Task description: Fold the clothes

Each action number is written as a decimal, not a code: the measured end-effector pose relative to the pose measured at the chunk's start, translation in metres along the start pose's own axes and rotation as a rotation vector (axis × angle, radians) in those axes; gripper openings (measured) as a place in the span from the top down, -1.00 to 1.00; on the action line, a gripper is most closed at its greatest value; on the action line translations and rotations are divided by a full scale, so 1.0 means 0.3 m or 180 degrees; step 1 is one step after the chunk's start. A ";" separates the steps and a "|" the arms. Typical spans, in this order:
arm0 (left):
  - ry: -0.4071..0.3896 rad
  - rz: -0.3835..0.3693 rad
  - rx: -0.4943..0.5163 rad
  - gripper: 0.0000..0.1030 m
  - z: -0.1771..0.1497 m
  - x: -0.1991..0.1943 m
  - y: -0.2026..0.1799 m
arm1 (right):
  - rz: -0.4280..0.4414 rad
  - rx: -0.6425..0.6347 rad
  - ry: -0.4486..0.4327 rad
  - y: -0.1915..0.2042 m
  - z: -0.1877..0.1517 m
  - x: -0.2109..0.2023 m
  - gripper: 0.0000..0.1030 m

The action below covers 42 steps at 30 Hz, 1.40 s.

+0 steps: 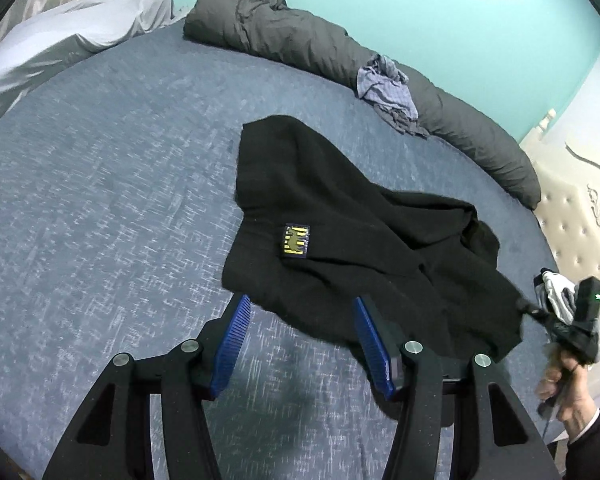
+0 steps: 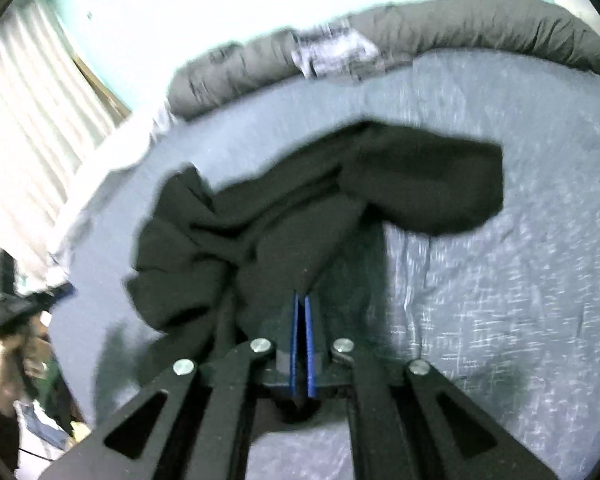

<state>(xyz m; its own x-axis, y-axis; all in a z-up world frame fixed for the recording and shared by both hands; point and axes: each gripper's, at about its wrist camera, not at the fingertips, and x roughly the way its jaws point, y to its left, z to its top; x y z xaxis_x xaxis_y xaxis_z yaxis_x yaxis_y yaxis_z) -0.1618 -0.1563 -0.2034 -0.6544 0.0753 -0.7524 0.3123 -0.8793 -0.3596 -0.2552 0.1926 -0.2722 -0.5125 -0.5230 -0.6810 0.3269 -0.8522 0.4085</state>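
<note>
Black garment [image 1: 340, 232] spread crumpled across a bed [image 1: 100, 200], worked by two handheld grippers.

Left gripper [image 1: 304, 340] hovers at the near edge of the cloth with its blue-padded jaws spread wide and holding nothing, one pad just over the garment's hem. Right gripper [image 2: 302, 320] has its jaws pressed together on a fold of the same black fabric [image 2: 300, 208], which rises bunched from the blue-grey sheet towards it; from the left wrist view that gripper shows at the right side of the bed, in a person's hand [image 1: 564, 380]. A yellow and blue label [image 1: 296, 242] lies face up on the garment. Along the far edge of the bed runs a rolled dark grey duvet [image 1: 300, 36] with a small checked cloth [image 1: 384, 84] heaped against it, and a pale sheet [image 1: 72, 32] sits at the far left corner.
</note>
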 end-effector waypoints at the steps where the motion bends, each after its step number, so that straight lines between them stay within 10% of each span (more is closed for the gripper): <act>1: -0.0010 -0.0009 0.0003 -0.13 -0.004 -0.016 -0.001 | 0.0036 -0.0003 -0.0105 0.008 0.007 -0.056 0.95; 8: -0.0104 -0.0055 -0.0027 -0.13 -0.032 -0.125 0.009 | 0.0341 0.0142 -0.0745 -0.026 -0.024 -0.417 0.95; 12: -0.0120 -0.0058 -0.0022 -0.13 -0.053 -0.164 0.016 | 0.0062 0.0159 -0.0840 -0.067 -0.104 -0.521 0.95; 21: 0.0092 -0.0067 -0.0071 -0.21 -0.115 -0.098 0.041 | -0.0799 0.0876 -0.0213 -0.335 -0.287 -0.408 0.84; 28: 0.0314 -0.0027 -0.0150 -0.29 -0.153 0.077 0.092 | -0.0759 0.1016 -0.0220 -0.408 -0.315 -0.392 -0.10; 42: 0.0447 -0.0143 -0.0634 -0.29 -0.080 0.427 0.164 | -0.0325 0.0858 -0.0060 -0.385 -0.325 -0.178 -0.37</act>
<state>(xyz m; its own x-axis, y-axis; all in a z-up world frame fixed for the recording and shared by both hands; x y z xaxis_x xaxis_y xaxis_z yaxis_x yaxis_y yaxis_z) -0.2137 -0.1784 -0.3308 -0.5730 0.1891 -0.7974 0.4238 -0.7645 -0.4858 -0.1881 0.3204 -0.3422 -0.5473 -0.4323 -0.7167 0.0512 -0.8720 0.4868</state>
